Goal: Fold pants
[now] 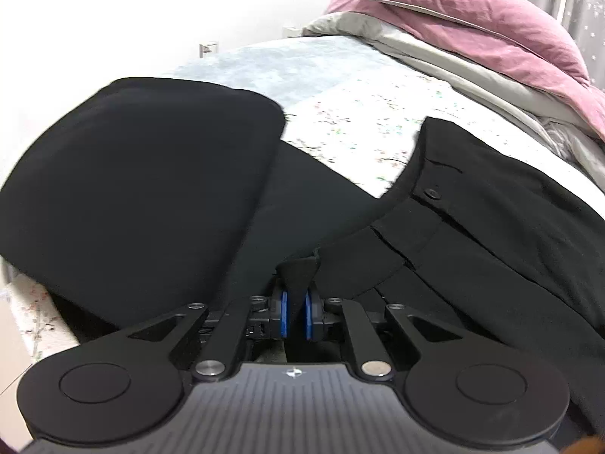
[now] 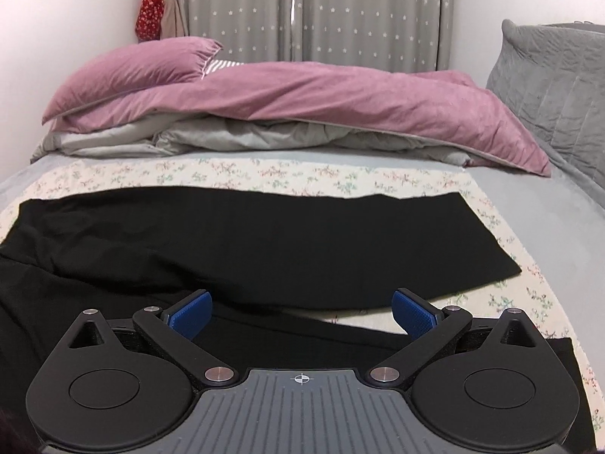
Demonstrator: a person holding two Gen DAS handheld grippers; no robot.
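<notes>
The black pants [image 1: 151, 189] lie spread on a bed [image 2: 548, 219], on a floral sheet [image 2: 264, 172] that covers the near part of the mattress. In the right wrist view one pant leg [image 2: 264, 238] stretches flat across the sheet from left to right, its hem end toward the right, and a second band of black cloth runs just below it, with a sliver of the sheet showing between them. In the left wrist view the waistband [image 1: 435, 204] with a dark button [image 1: 432, 193] lies to the right, while a broad fold of the fabric rises on the left.

The left claw [image 1: 296, 316] is closed on a small pinch of the black cloth, which stands up in a peak between its blue pads [image 1: 283, 316]. The right claw [image 2: 301, 314] hangs above the pants with its jaws spread wide and nothing between its blue pads [image 2: 189, 312].

Behind the pants a pink duvet [image 2: 340, 106] is heaped over a grey blanket [image 2: 227, 138] at the far side of the bed, with a pink pillow [image 2: 132, 72] on the left. Grey star-patterned curtains [image 2: 340, 15] hang at the back, a grey quilted cushion [image 2: 559, 87] stands at the right, and a red floral bag [image 2: 150, 9] hangs on the wall at the left.
</notes>
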